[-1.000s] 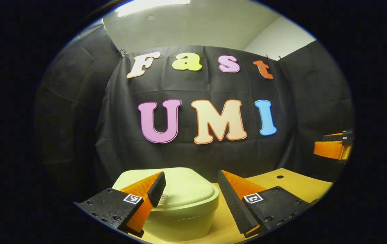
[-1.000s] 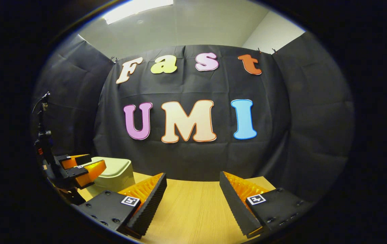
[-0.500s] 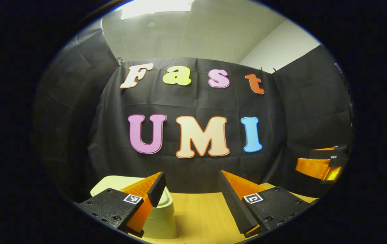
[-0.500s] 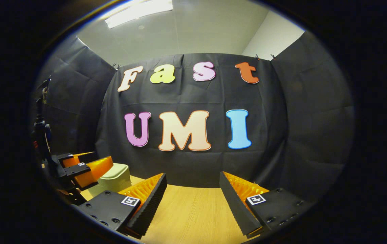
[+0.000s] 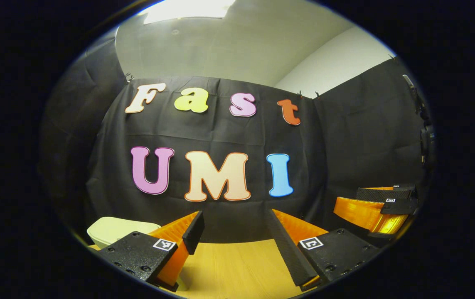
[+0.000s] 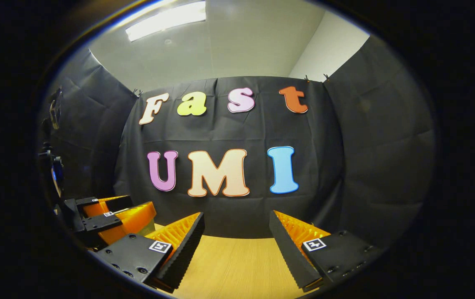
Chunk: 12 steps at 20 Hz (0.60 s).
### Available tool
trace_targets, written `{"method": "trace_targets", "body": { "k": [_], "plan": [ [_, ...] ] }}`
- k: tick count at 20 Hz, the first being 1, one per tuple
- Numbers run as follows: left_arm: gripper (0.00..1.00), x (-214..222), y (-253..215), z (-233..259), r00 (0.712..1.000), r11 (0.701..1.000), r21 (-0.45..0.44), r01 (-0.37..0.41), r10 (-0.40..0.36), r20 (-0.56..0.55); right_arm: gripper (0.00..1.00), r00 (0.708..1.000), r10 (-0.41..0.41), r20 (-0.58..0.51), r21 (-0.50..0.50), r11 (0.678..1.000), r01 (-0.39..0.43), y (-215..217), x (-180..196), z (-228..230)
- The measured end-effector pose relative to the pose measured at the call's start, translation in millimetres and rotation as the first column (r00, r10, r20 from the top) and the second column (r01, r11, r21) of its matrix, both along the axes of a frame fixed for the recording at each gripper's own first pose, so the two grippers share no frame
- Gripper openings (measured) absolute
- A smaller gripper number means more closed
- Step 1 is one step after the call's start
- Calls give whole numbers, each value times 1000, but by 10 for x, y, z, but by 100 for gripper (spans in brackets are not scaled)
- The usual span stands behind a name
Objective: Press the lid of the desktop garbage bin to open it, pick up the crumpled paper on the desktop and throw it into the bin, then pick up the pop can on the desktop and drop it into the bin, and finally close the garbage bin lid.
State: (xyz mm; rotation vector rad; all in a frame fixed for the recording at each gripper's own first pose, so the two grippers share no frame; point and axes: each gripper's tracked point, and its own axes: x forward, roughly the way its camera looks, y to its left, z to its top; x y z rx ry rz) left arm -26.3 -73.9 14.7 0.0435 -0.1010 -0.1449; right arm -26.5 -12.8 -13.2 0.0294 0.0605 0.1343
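Both grippers, left gripper (image 5: 233,245) and right gripper (image 6: 235,247), are held wide and empty; the bin (image 5: 114,230) lid is judged shut, to be checked.

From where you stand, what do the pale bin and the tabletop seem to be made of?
The bin looks like smooth moulded plastic: pale, matte, with rounded edges and no seams. Its lid appears shut. The tabletop looks like light wood or a wood-look laminate: fine straight grain lines run along it, with a soft sheen.

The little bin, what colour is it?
The bin is pale cream; left gripper view shows it best.
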Motion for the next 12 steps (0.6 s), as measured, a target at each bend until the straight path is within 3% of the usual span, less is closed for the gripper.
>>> {"method": "trace_targets", "body": {
  "k": [12],
  "plan": [
    [92, 34, 27, -113, 999, 1000, 12, -10, 11, -41, 98, 1000, -7, 7, -14, 1000, 7, -11, -28, 18]
  ]
}}
